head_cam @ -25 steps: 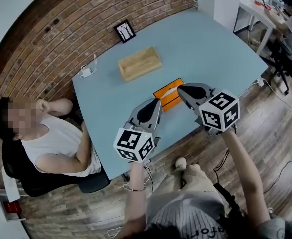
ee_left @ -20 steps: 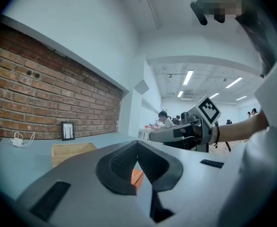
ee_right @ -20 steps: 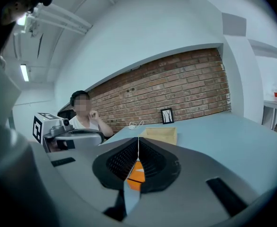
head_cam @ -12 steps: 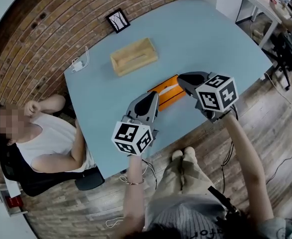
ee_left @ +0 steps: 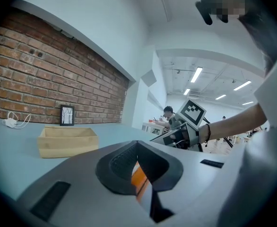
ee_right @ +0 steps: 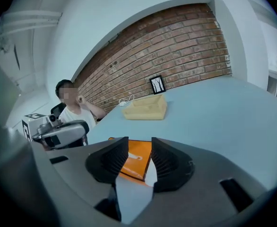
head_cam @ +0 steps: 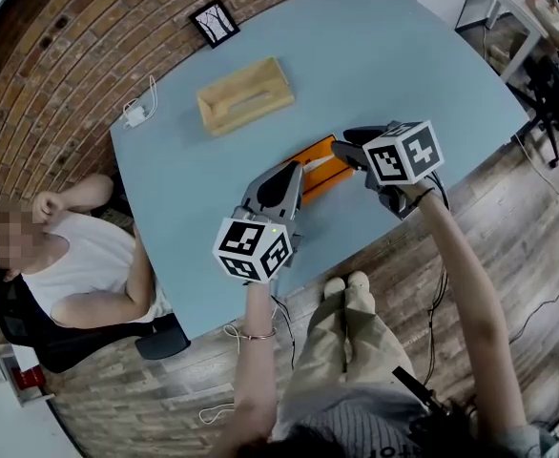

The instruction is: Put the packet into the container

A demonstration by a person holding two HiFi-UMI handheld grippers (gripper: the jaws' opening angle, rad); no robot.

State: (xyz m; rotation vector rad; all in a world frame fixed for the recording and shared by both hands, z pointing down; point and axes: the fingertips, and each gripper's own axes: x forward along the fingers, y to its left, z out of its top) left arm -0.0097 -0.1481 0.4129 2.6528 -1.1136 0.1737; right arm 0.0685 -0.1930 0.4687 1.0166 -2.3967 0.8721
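Packet (head_cam: 320,172) lies flat near the tabletop's (head_cam: 403,65) near edge, where it lay before. My right gripper (ee_right: 139,157) has sunk toward it, and its fingers have just opened, the packet's end showing between them, unpressed. My left gripper (head_cam: 281,184) has its fingers together beside the other end.

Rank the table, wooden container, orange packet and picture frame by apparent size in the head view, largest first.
1. table
2. wooden container
3. orange packet, partly hidden, so its place against the container is unsure
4. picture frame
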